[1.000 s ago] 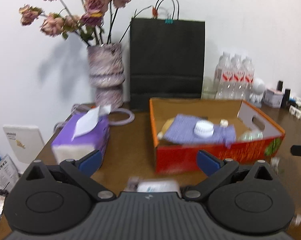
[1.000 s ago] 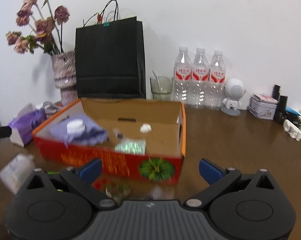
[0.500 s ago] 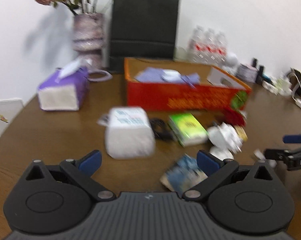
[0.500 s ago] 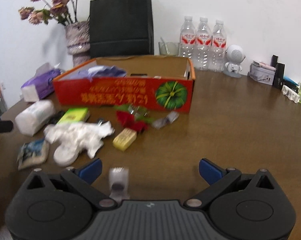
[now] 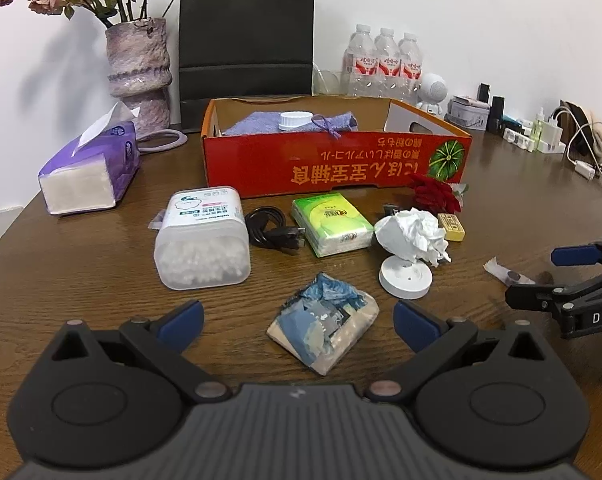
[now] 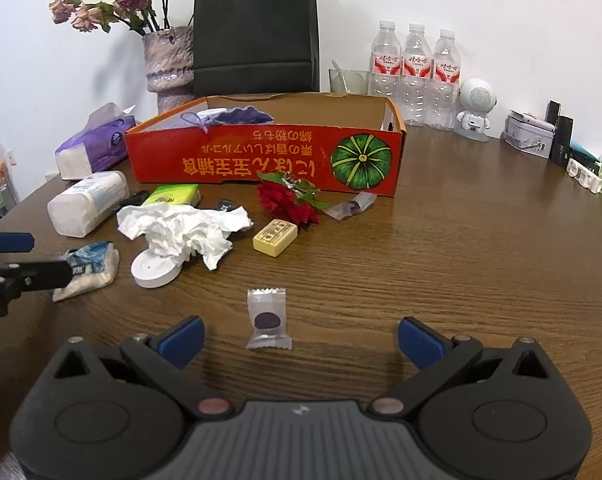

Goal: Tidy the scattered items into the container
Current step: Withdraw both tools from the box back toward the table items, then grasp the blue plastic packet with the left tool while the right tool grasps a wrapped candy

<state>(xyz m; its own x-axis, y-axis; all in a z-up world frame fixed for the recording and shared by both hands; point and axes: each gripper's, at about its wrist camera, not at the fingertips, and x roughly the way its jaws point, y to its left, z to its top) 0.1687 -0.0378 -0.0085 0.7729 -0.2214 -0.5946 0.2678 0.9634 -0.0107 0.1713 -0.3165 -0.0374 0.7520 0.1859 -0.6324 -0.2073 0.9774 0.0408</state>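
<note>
- Now both grippers have backed away from the red cardboard box (image 5: 337, 168), bringing the clutter before it into view.
- Left gripper (image 5: 297, 320), jaws open, faces the torn blue-and-white packet (image 5: 323, 330).
- Right gripper (image 6: 299, 336), open, brackets the clear-wrapped, probably candy, sachet (image 6: 267, 318): likely next picks.

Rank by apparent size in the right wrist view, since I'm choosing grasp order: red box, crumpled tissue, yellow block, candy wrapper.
1. red box
2. crumpled tissue
3. yellow block and candy wrapper: similar; the wrapper lies nearer the camera, so unranked.
</note>
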